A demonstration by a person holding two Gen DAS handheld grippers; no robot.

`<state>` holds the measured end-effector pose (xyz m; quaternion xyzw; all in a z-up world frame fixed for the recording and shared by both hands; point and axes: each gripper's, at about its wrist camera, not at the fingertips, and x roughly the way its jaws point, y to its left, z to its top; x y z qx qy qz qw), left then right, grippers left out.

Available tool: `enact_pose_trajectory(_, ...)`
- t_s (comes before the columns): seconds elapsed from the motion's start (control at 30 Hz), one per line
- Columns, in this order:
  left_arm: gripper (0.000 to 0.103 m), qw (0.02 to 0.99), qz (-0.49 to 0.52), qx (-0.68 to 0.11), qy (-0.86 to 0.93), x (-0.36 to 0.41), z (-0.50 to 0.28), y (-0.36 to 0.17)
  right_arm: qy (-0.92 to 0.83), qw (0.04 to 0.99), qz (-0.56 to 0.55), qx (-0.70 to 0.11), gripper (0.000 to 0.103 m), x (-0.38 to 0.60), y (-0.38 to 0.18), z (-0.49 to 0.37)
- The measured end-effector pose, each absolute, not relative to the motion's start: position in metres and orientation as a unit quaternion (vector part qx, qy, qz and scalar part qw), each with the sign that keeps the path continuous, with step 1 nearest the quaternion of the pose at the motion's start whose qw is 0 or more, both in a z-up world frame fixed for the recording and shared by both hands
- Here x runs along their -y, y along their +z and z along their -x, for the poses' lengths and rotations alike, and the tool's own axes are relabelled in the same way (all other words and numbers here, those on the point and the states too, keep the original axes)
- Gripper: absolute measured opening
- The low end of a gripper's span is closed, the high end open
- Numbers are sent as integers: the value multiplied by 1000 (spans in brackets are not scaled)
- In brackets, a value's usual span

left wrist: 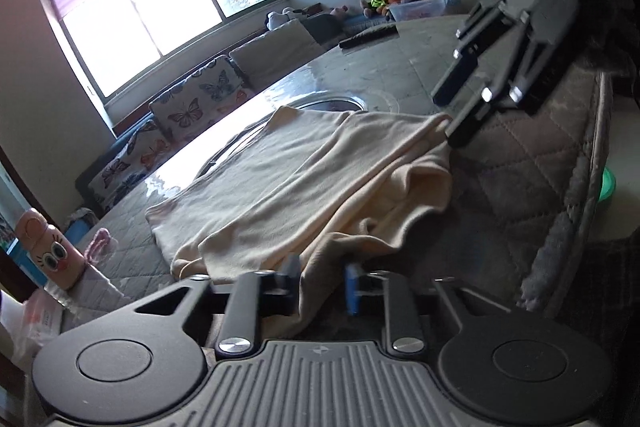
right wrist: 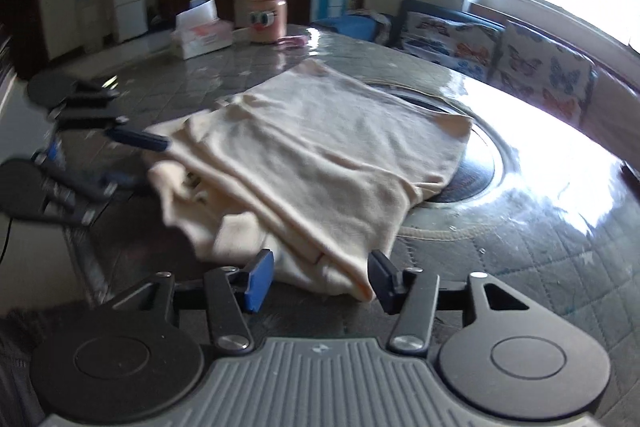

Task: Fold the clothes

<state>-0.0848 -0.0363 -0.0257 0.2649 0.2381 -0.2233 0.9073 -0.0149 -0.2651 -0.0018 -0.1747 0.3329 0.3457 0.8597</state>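
Note:
A cream-coloured garment (left wrist: 304,179) lies partly folded on the round table, with a bunched edge toward both grippers; it also shows in the right wrist view (right wrist: 320,155). My left gripper (left wrist: 322,285) is open, its fingers either side of a hanging fold at the near edge. In the right wrist view it (right wrist: 132,159) sits at the garment's left side. My right gripper (right wrist: 318,277) is open, with the garment's near corner between its fingers. In the left wrist view it (left wrist: 448,135) touches the far edge of the cloth.
The table has a grey quilted cover (right wrist: 560,267) and a round glass turntable (right wrist: 476,163). A pink cartoon-face jar (right wrist: 267,11), a tissue box (right wrist: 202,31) and a pink item (right wrist: 292,42) stand at its far side. A butterfly-print sofa (left wrist: 188,107) lies beyond.

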Motion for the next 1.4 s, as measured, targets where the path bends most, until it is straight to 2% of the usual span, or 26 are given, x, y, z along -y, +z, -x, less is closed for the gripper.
enact_pose_trajectory(0.1,9,920,-222,-243,-212,29,71,-14,360,851,196,-328,57,260,-5,19)
enact_pose_trajectory(0.17,8,927,-196,-246,-204,25,60,-6,371,846,212,-320,63,256,-7,20)
enact_pose_trajectory(0.37,8,933,-163,-250,-199,23,35,4,381,848,211,-303,63,241,-12,10)
enact_pose_trajectory(0.47,8,933,-158,-256,-198,21,32,2,382,849,202,-304,57,235,-14,0)
enact_pose_trajectory(0.53,9,932,-156,-260,-198,19,32,1,384,849,193,-307,47,232,-16,-7)
enact_pose_trajectory(0.6,12,931,-159,-262,-197,17,36,-1,389,847,182,-314,29,232,-15,-14)
enact_pose_trajectory(0.7,12,930,-165,-263,-195,11,47,-4,389,848,154,-327,17,235,-9,-23)
enact_pose_trajectory(0.77,16,930,-173,-263,-192,8,56,-7,385,850,135,-334,14,237,-3,-29)
enact_pose_trajectory(0.83,32,929,-185,-262,-185,6,65,-10,385,851,124,-334,13,238,1,-32)
enact_pose_trajectory(0.93,42,928,-209,-255,-176,5,75,-15,384,854,114,-332,12,237,6,-35)
enact_pose_trajectory(1.07,42,922,-245,-250,-167,8,76,-25,380,857,105,-330,11,235,10,-39)
enact_pose_trajectory(1.1,41,919,-256,-252,-164,9,74,-29,379,859,102,-330,11,235,10,-39)
enact_pose_trajectory(1.2,16,915,-268,-256,-155,8,69,-37,375,863,96,-326,10,236,10,-38)
enact_pose_trajectory(1.23,13,917,-262,-257,-155,6,69,-36,374,864,94,-323,10,236,10,-36)
enact_pose_trajectory(1.4,10,927,-249,-233,-155,1,79,-18,375,868,92,-312,8,241,14,-24)
